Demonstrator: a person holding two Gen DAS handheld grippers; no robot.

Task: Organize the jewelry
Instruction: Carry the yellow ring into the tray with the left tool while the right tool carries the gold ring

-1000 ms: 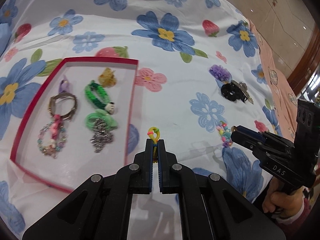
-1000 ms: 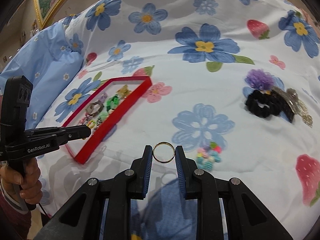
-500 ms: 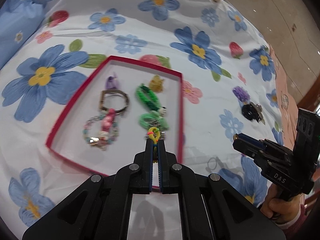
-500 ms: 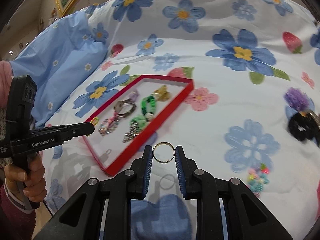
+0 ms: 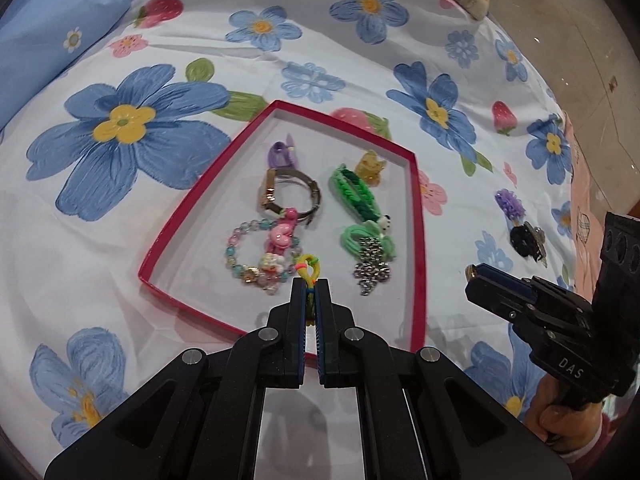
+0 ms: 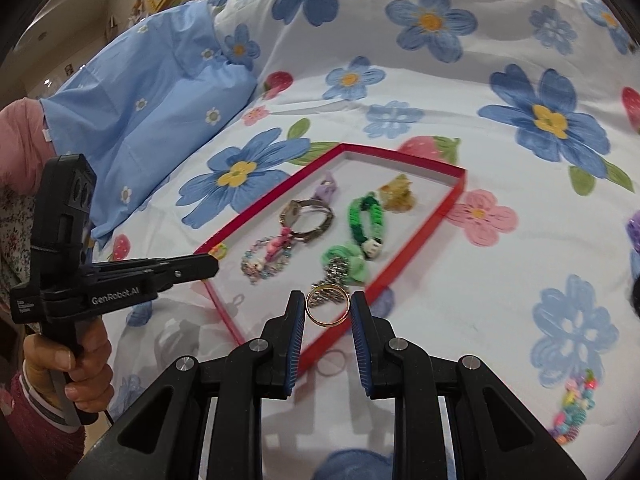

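Left gripper [image 5: 310, 294]: jaws pinched narrow on a small yellow loop charm [image 5: 309, 270], loop poking out past the tips, tail hidden between the pads.
Right gripper [image 6: 328, 312]: jaws part-way closed on a gold ring [image 6: 327, 305], gripped at its two sides, open face of the ring toward the camera.
Red tray [image 5: 418, 216]: on the flowered bed, directly ahead of and below both pairs of jaws. Holds a watch [image 5: 286, 196], a bead bracelet [image 5: 260, 258], green braided bands [image 5: 358, 196], a silver chain charm [image 5: 370, 270].
Key relation: bare tray floor just beneath the left jaws, at the near edge between the bead bracelet on their left and the chain charm on their right; left jaws judged nearer a free spot. Ring over the tray's near rim, beside the chain charm.
Not yet gathered: pastel bead bracelet [image 6: 572, 412], on the bed well right of the right jaws.
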